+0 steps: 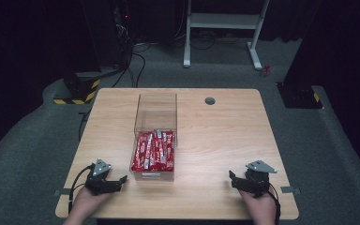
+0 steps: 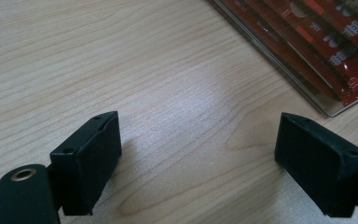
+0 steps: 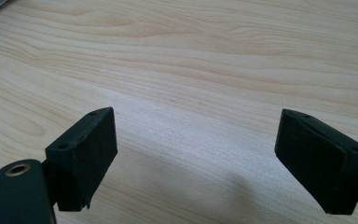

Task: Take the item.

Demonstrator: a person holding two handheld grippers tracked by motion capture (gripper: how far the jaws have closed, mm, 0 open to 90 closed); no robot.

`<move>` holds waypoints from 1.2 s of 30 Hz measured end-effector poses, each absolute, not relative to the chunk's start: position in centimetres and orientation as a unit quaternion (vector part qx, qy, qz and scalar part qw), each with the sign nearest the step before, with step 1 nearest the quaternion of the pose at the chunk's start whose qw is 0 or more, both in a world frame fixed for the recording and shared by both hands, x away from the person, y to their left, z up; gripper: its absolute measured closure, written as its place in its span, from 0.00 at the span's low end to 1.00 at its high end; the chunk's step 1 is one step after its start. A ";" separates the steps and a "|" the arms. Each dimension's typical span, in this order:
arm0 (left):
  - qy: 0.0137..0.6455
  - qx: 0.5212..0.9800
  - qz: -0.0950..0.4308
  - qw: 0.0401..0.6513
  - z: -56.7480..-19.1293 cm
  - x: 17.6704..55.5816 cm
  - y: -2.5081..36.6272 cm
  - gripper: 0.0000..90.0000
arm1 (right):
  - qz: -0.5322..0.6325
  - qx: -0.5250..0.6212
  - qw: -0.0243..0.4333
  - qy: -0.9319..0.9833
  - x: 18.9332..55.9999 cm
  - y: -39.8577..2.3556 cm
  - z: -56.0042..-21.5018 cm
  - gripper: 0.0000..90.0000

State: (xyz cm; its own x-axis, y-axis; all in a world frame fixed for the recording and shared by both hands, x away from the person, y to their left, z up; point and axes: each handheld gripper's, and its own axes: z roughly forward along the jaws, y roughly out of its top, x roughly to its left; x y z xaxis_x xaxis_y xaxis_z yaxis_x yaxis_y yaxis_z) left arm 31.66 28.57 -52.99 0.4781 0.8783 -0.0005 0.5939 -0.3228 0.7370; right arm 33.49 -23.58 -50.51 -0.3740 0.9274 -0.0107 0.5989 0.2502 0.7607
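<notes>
Seen from above, a light wooden table (image 1: 215, 140) stands on grey carpet in a dark room. A clear plastic box (image 1: 153, 140) sits left of the table's middle, its long side running away from the person. The near half of the box is packed with red snack packets (image 1: 153, 151) with white lettering, lying side by side; the far half looks empty.

Both of the person's hands rest at the near edge of the table, each holding a black two-jaw gripper. The left gripper (image 1: 119, 180) lies just beside the near left corner of the box, pointing toward it but not touching it. Its own view shows the jaws spread wide with nothing between them, only bare wood, and the corner of the box with its red packets (image 2: 326, 46) at the upper right.

The right gripper (image 1: 232, 177) lies well apart from the box, on the right side of the table, pointing inward. Its jaws are also spread wide and hold nothing; bare wood grain (image 3: 191, 93) lies between them.

A small round grey cable hole (image 1: 210, 101) sits near the far edge of the table. Beyond the table stands a white metal frame (image 1: 225, 28).
</notes>
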 end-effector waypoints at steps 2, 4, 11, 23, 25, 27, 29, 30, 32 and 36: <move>0.468 0.787 0.206 0.346 -53.0 31.7 28.6 0.17 | 0.345 0.504 0.239 0.755 33.5 -23.5 -50.5 0.14; 0.468 0.787 0.206 0.346 -53.0 31.7 28.6 0.17 | 0.347 0.500 0.237 0.757 33.4 -23.2 -50.5 0.14; 0.468 0.787 0.206 0.346 -53.0 31.7 28.6 0.17 | 0.357 0.487 0.232 0.763 33.3 -22.3 -50.5 0.15; 0.468 0.787 0.205 0.346 -53.0 31.7 28.6 0.17 | 0.369 0.473 0.219 0.770 33.1 -20.4 -50.4 0.17; 0.468 0.787 0.205 0.346 -53.0 31.7 28.6 0.17 | 0.370 0.470 0.220 0.771 33.1 -20.0 -50.4 0.17; 0.467 0.787 0.205 0.346 -53.0 31.7 28.6 0.17 | 0.372 0.468 0.220 0.771 33.1 -19.8 -50.4 0.17; 0.467 0.787 0.205 0.346 -53.0 31.7 28.6 0.17 | 0.373 0.468 0.218 0.771 33.0 -19.5 -50.3 0.18; 0.467 0.787 0.205 0.346 -53.0 31.7 28.6 0.17 | 0.373 0.468 0.218 0.771 33.0 -19.5 -50.3 0.18; 0.466 0.788 0.205 0.345 -53.0 31.7 28.6 0.17 | 0.374 0.462 0.220 0.774 33.1 -19.2 -50.2 0.18; 0.466 0.789 0.205 0.345 -53.0 31.7 28.6 0.17 | 0.378 0.459 0.215 0.775 33.1 -18.4 -50.1 0.18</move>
State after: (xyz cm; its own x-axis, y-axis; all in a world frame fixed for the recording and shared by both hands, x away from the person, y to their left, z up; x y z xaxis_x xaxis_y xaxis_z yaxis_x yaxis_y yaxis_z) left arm 31.70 28.60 -52.97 0.4818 0.8763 0.0016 0.5933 -0.3275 0.7354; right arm 33.07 -18.45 -50.09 -0.4853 0.8742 0.0140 0.5491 0.2923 0.7830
